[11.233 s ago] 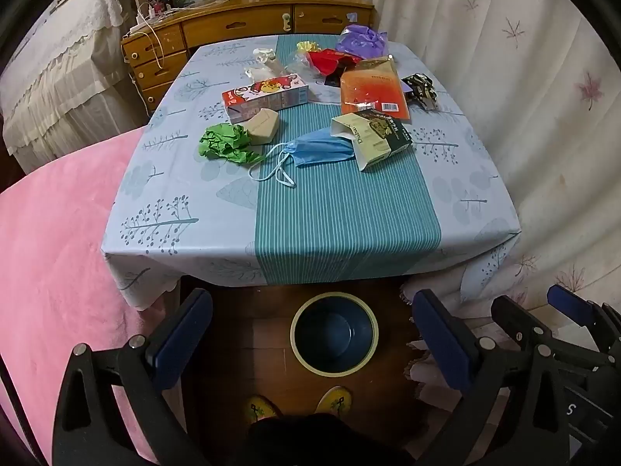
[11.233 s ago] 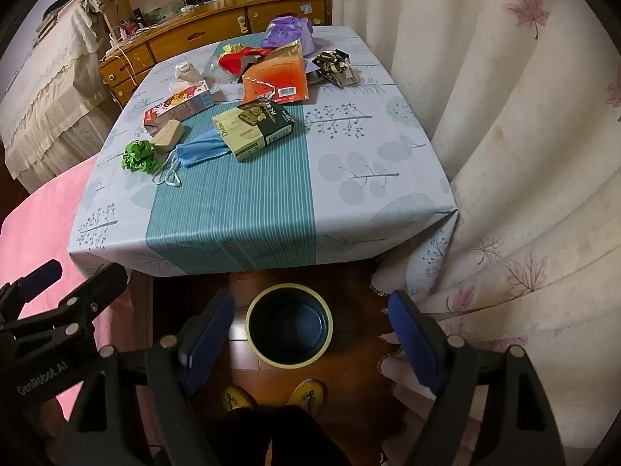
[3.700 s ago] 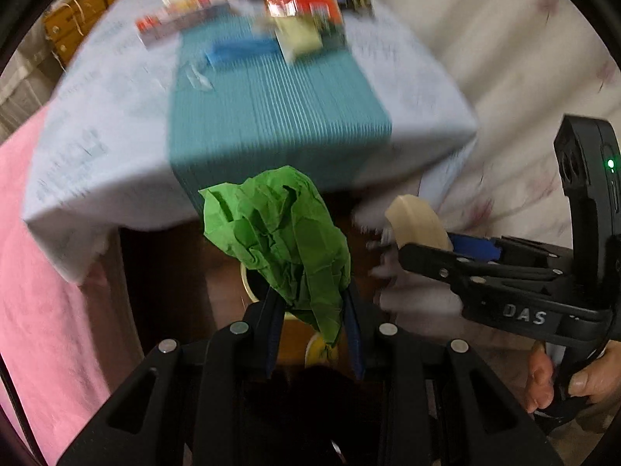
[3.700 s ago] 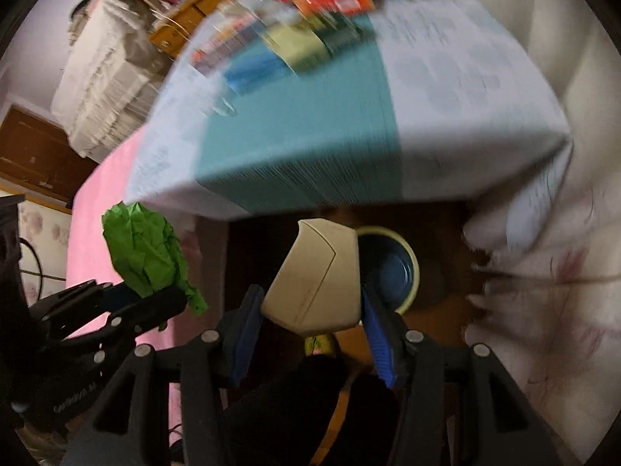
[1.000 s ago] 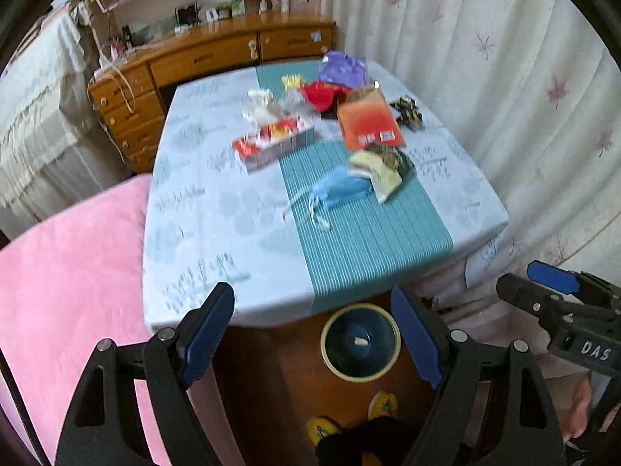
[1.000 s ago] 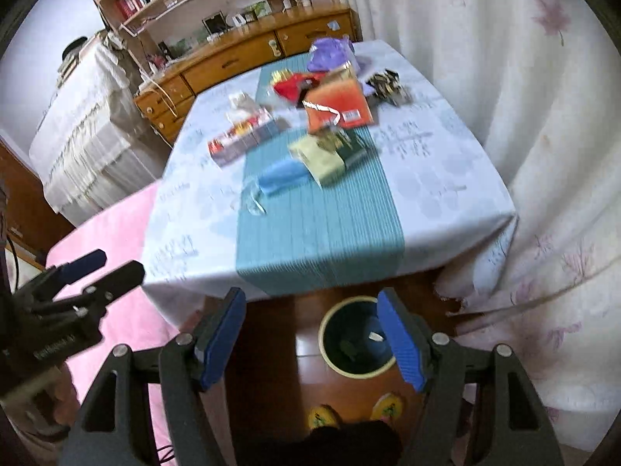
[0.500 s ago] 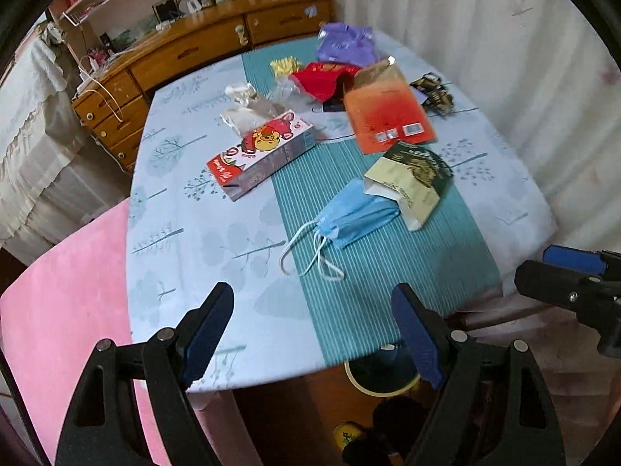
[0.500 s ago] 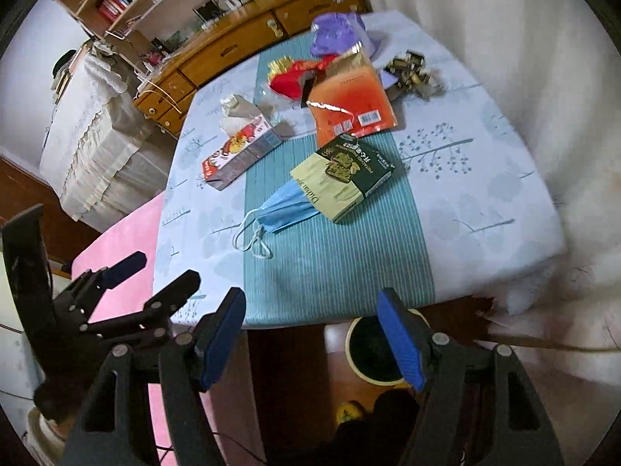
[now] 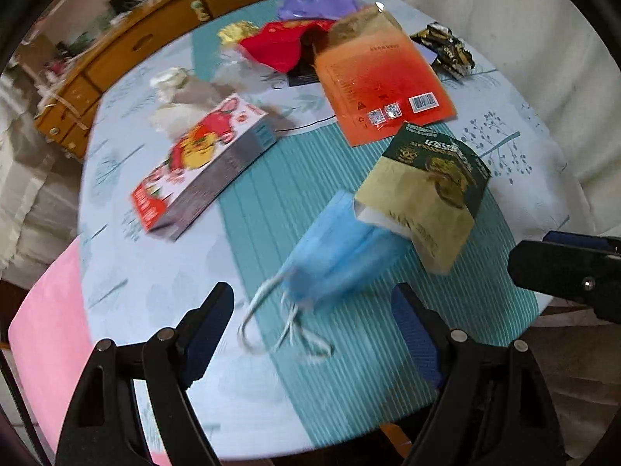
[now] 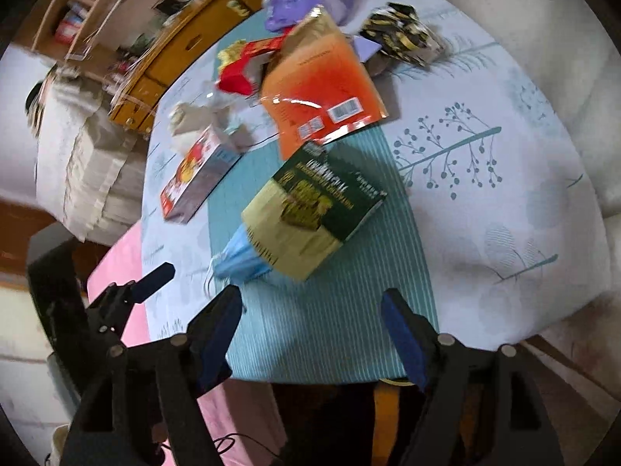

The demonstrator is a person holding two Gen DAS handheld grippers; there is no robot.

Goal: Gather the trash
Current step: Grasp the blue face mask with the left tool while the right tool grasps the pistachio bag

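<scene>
Several pieces of trash lie uncollected on the table (image 9: 116,272): blue face mask (image 9: 341,248), green-and-tan carton (image 10: 310,213), orange pouch (image 9: 380,81), red box (image 9: 202,163). Left gripper (image 9: 312,334) gapes empty; right gripper (image 10: 310,334), jaws just widened, empty too.

On the cloth-covered table (image 9: 128,272), the blue pleated face mask (image 9: 341,252) lies nearest the front edge, partly beneath the green-and-cream cardboard box (image 9: 427,194); the orange foil pouch (image 9: 384,81) lies behind them, and the red illustrated carton (image 9: 202,163) toward the left edge.
</scene>
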